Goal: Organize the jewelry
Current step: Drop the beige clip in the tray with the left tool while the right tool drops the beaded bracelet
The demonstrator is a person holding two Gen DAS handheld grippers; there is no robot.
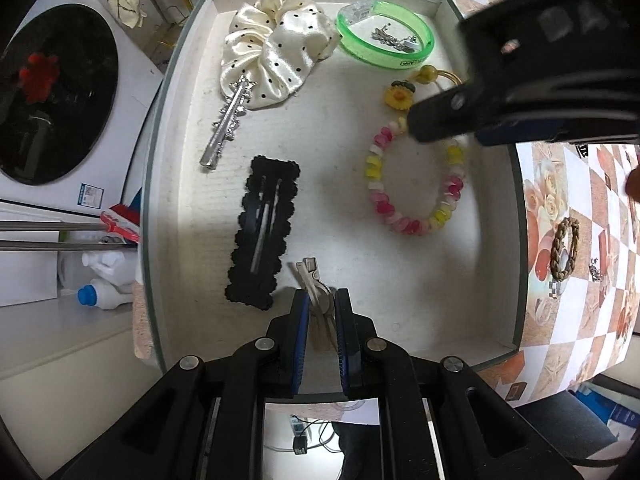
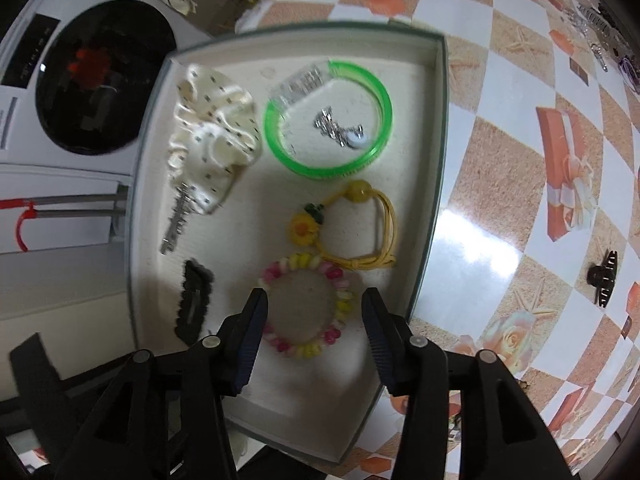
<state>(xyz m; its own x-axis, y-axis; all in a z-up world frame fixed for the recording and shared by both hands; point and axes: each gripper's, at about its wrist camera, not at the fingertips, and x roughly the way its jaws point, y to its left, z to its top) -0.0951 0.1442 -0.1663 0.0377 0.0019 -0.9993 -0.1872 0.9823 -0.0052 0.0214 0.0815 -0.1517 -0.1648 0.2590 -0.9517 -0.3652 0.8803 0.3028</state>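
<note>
One gripper [image 1: 321, 300] clamped on silver clip [image 1: 314, 280].

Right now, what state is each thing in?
Left hand-held gripper: shut on silver clip.
Right hand-held gripper: open, above beaded bracelet.
Tray: open, holding jewelry.
Black snap clip: flat in tray.
Green bangle: flat, encircling small chain.

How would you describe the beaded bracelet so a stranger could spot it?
Look inside the shallow white tray, on its right half. Just below the yellow flower hair tie lies a ring of pink, yellow and white beads, the only beaded loop there.
</note>
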